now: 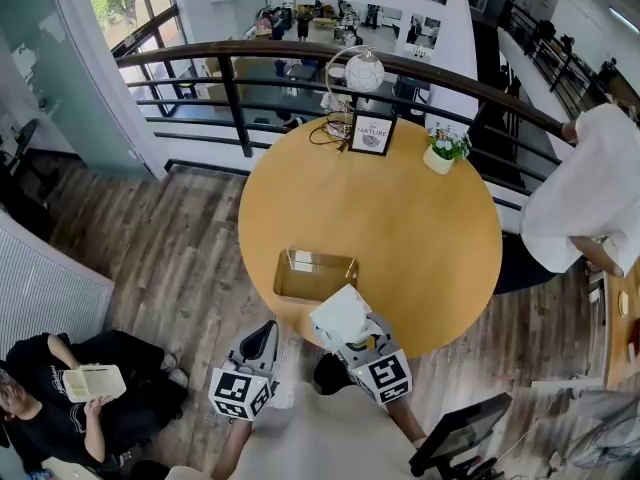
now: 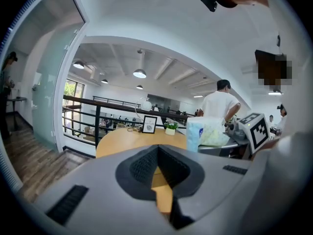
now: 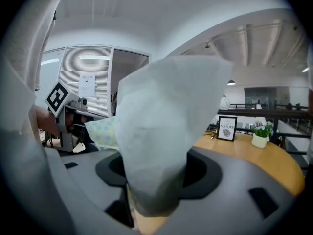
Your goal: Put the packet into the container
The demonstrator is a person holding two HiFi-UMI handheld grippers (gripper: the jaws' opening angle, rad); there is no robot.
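Note:
A clear, empty container (image 1: 316, 277) sits on the round wooden table (image 1: 420, 238), close to its near edge. My right gripper (image 1: 352, 332) is shut on a white soft packet (image 1: 342, 314), held just short of the container's near right corner, above the table edge. In the right gripper view the packet (image 3: 161, 131) fills the space between the jaws and hides the fingertips. My left gripper (image 1: 262, 342) hangs off the table's near edge, left of the right one, jaws shut and empty (image 2: 157, 149). The left gripper view shows the packet (image 2: 205, 132) to its right.
At the table's far side stand a framed card (image 1: 372, 133), a small potted plant (image 1: 443, 152) and a globe lamp (image 1: 363, 70), with a black railing (image 1: 230, 93) behind. A person in white (image 1: 585, 198) stands at the right. Another person (image 1: 70, 393) sits at lower left. A monitor (image 1: 460, 434) is at lower right.

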